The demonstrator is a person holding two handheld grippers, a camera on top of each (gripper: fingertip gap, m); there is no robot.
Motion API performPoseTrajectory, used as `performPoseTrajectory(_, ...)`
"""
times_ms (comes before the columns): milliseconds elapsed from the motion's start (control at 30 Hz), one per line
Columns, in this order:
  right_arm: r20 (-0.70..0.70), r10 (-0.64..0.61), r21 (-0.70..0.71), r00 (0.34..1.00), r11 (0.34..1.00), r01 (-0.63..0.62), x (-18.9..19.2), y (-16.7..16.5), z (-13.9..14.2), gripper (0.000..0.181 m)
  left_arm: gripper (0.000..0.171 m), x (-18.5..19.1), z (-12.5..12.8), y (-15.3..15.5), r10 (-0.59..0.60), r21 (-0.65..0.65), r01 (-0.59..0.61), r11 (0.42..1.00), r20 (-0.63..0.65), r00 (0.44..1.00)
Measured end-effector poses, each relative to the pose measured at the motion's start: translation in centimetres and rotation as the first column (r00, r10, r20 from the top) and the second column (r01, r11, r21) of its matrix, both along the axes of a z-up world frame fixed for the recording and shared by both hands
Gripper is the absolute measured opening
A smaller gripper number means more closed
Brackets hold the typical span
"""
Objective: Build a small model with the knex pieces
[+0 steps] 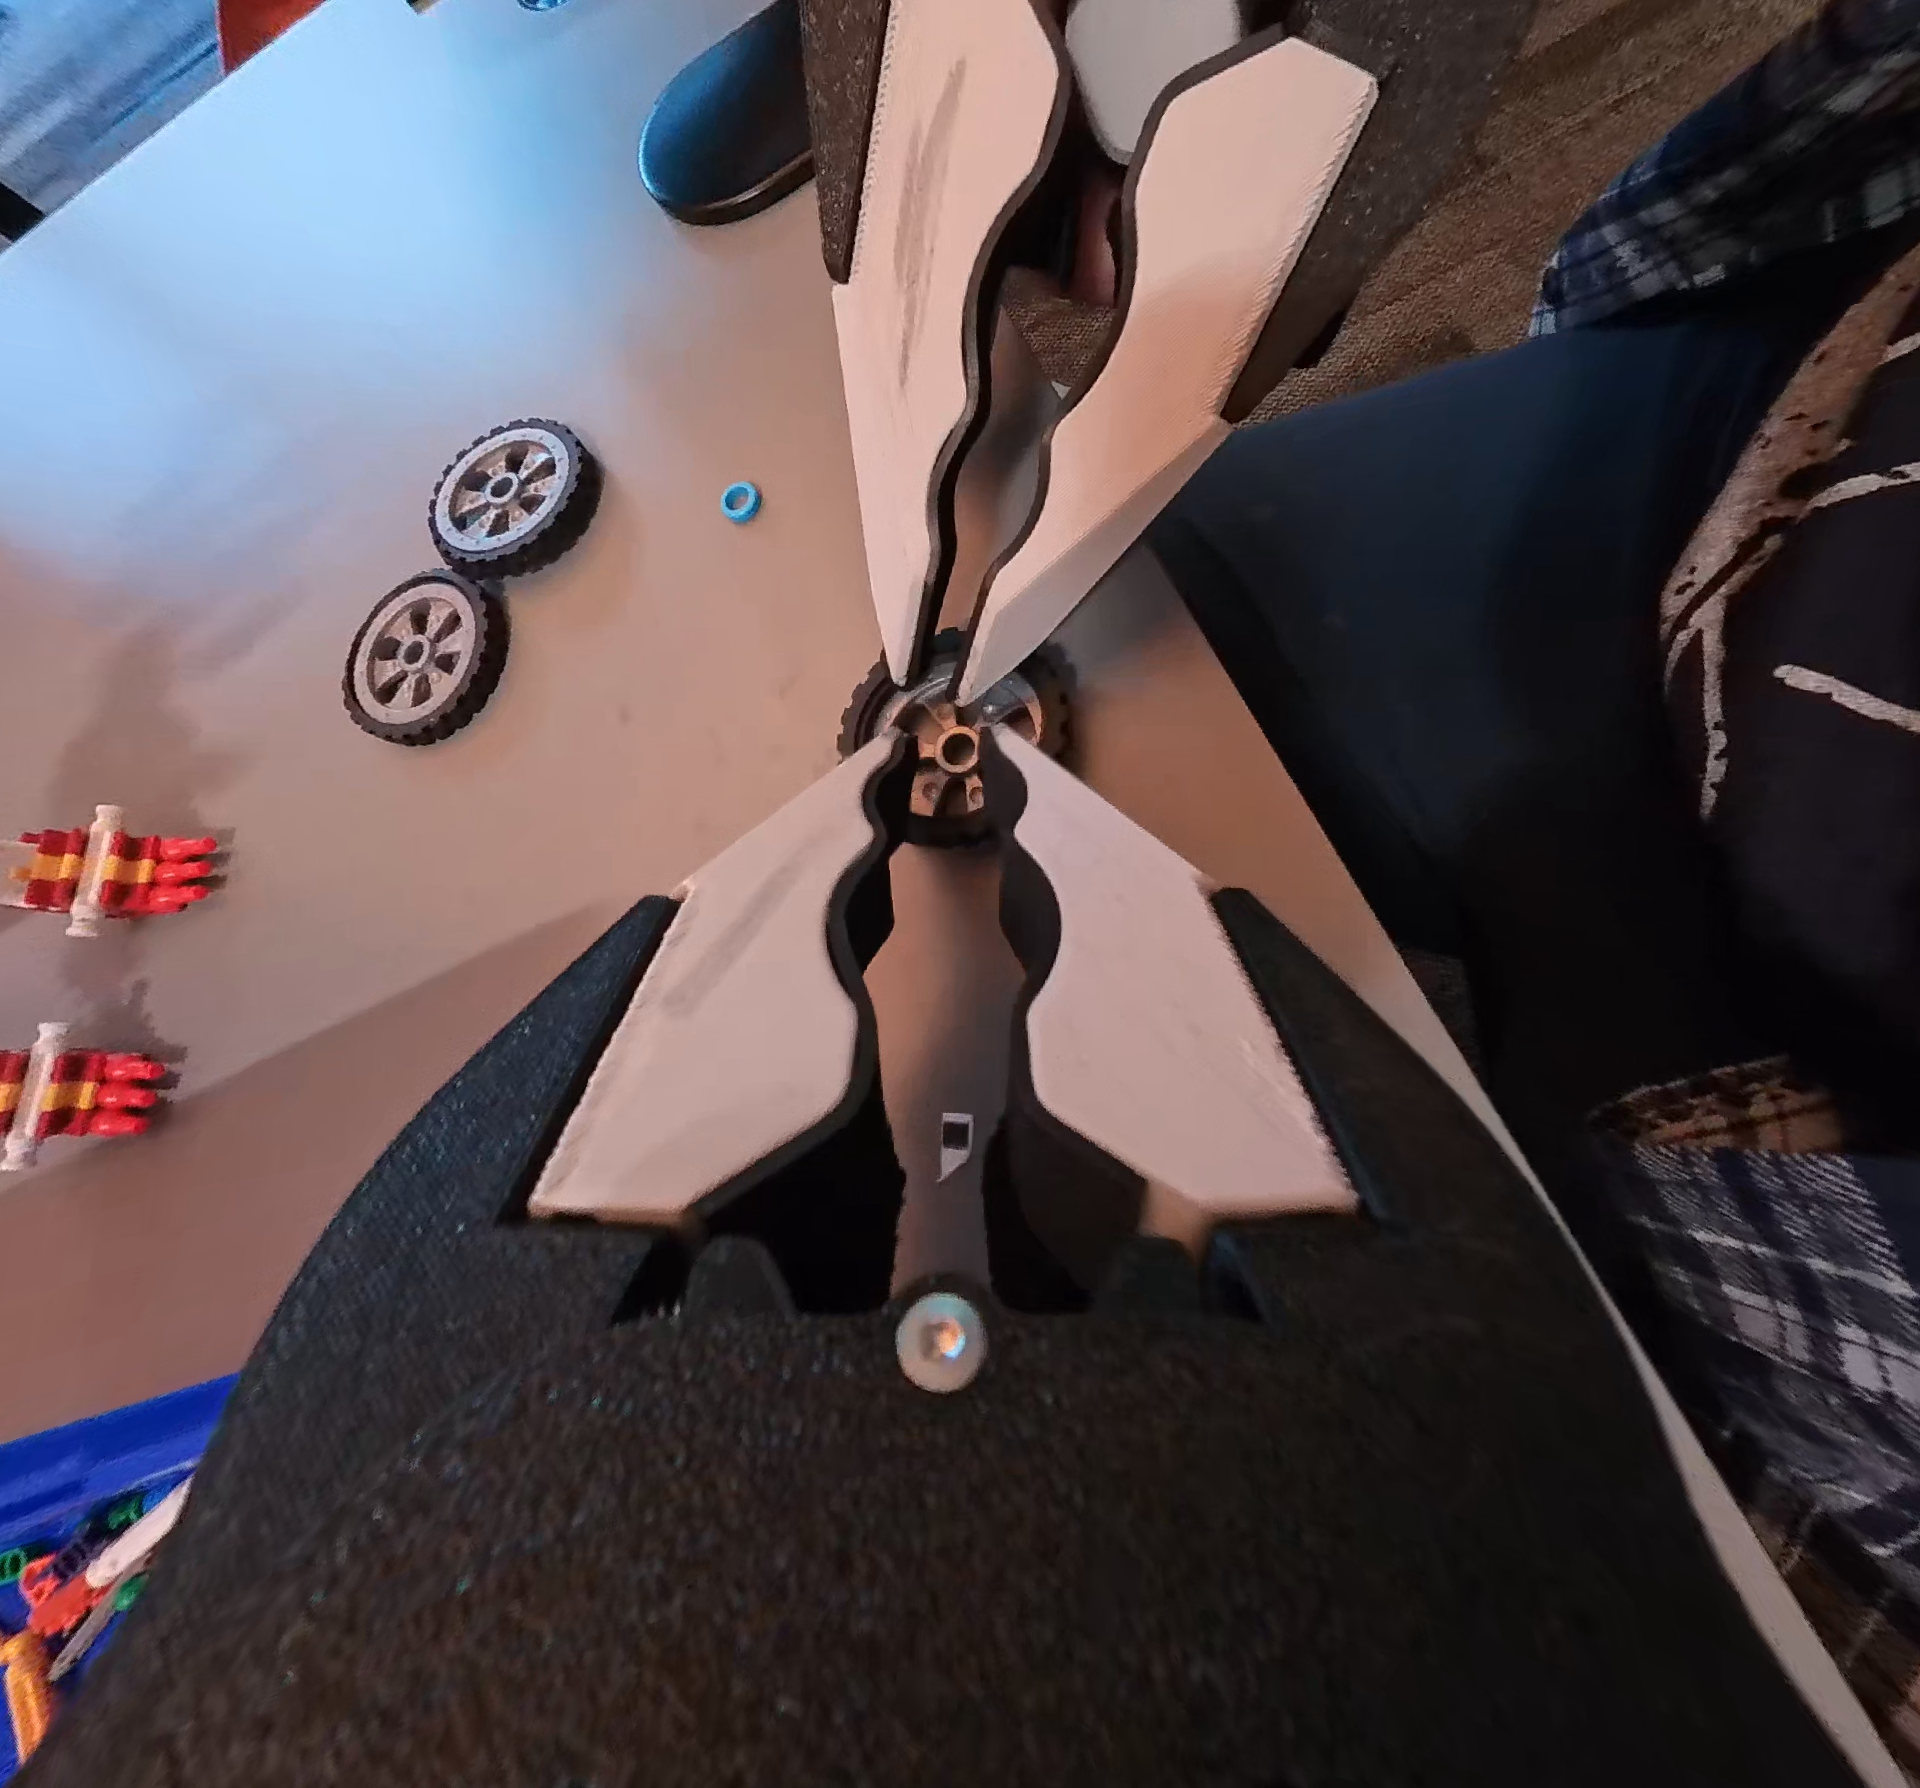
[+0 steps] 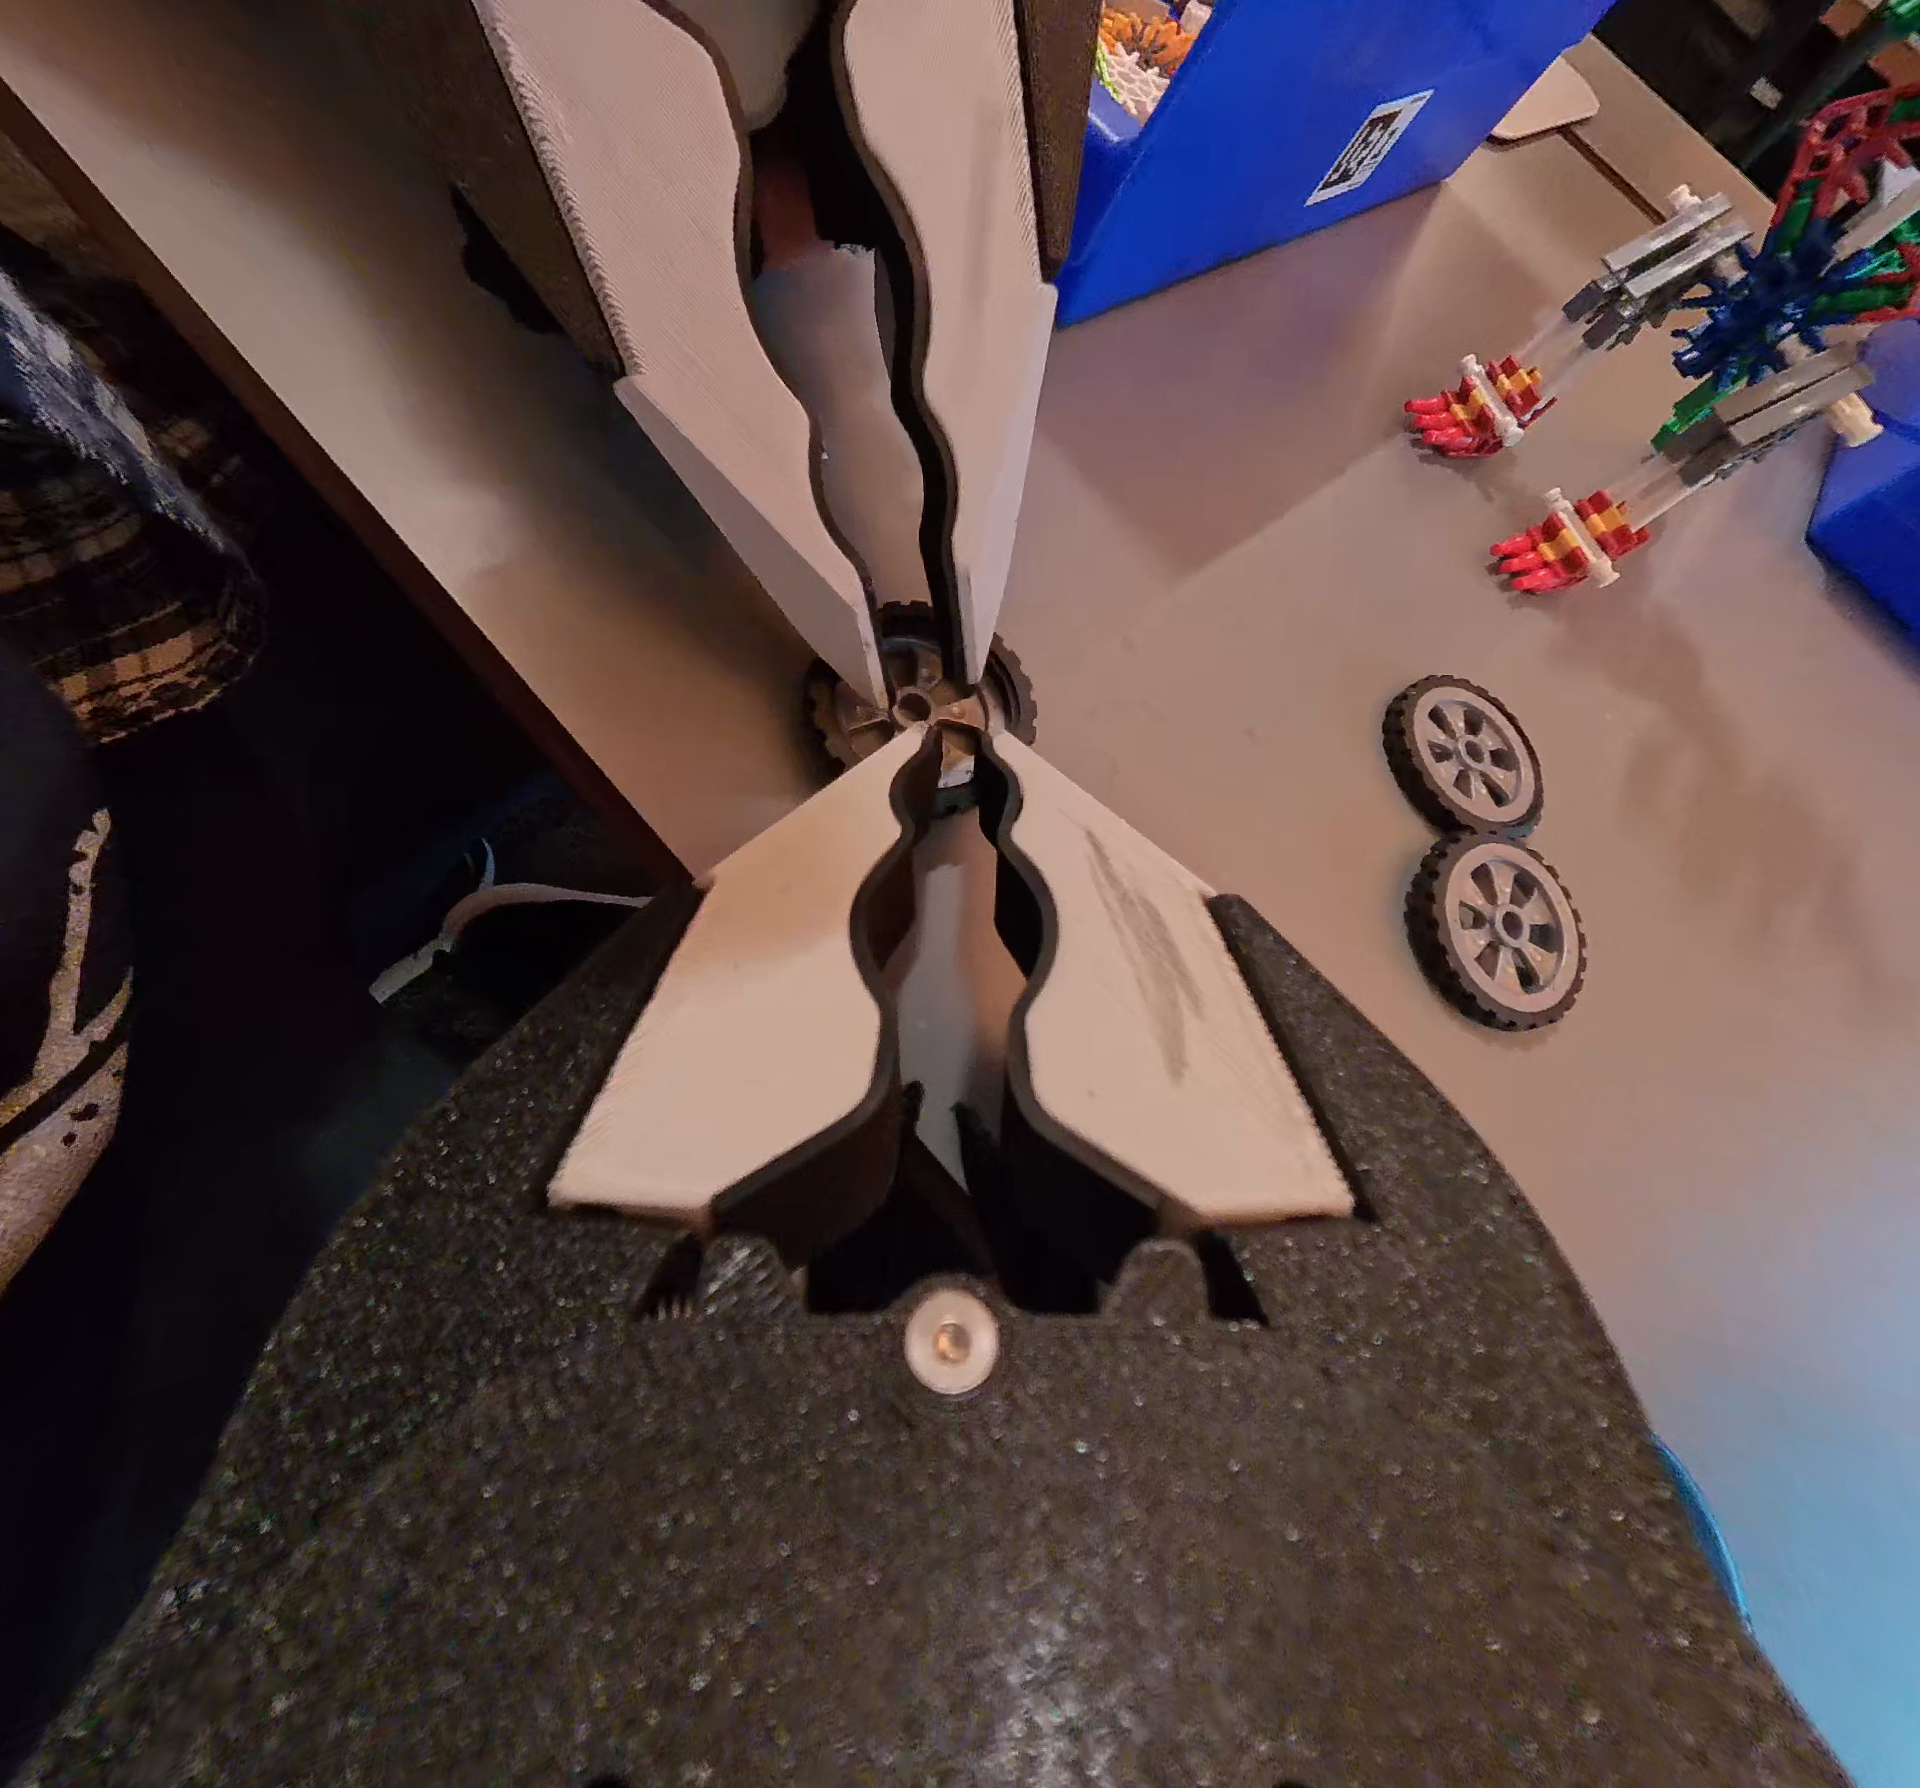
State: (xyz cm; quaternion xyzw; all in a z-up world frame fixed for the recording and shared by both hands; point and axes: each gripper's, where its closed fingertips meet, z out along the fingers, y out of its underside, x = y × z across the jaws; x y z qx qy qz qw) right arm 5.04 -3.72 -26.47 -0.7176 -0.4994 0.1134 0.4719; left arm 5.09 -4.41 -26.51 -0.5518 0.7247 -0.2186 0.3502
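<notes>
Each gripper, left gripper [image 1: 940,751] and right gripper [image 2: 940,736], has a speckled black body, one silver screw [image 1: 938,1341] behind the fingers, and white wedge-shaped fingers [image 2: 748,1032] with wavy black-edged inner faces; grey scuffs mark one finger.

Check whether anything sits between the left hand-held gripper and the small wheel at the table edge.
Nothing visible does. The left hand-held gripper already has its tips on the wheel, and the right hand-held gripper grips it from the opposite side. The two loose wheels and the blue ring lie well off to the side.
</notes>
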Motion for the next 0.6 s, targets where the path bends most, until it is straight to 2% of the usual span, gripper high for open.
performPoseTrajectory(67,0.009,0.009,-0.006,1.0,1.0,-0.009,-0.18,-0.25,-0.18,0.0,0.005,-0.07,-0.14,0.02,-0.007,0.009,0.007,1.0,0.006,1.0)
performPoseTrajectory(167,0.023,0.01,0.016,1.0,1.0,-0.01,-0.33,-0.42,-0.22,0.0,0.0,-0.18,-0.31,-0.2,-0.037,0.049,0.036,0.998,0.011,0.999)
performPoseTrajectory(233,0.038,0.002,0.039,0.999,0.999,-0.003,-0.31,-0.43,-0.19,0.0,0.0,-0.16,-0.37,-0.13,-0.032,0.06,0.031,0.998,0.011,0.999)
performPoseTrajectory(600,0.071,0.021,-0.055,0.997,0.998,-0.017,-0.34,-0.51,-0.29,0.0,0.0,-0.2,-0.42,-0.79,-0.07,0.072,0.069,0.995,0.009,0.997)
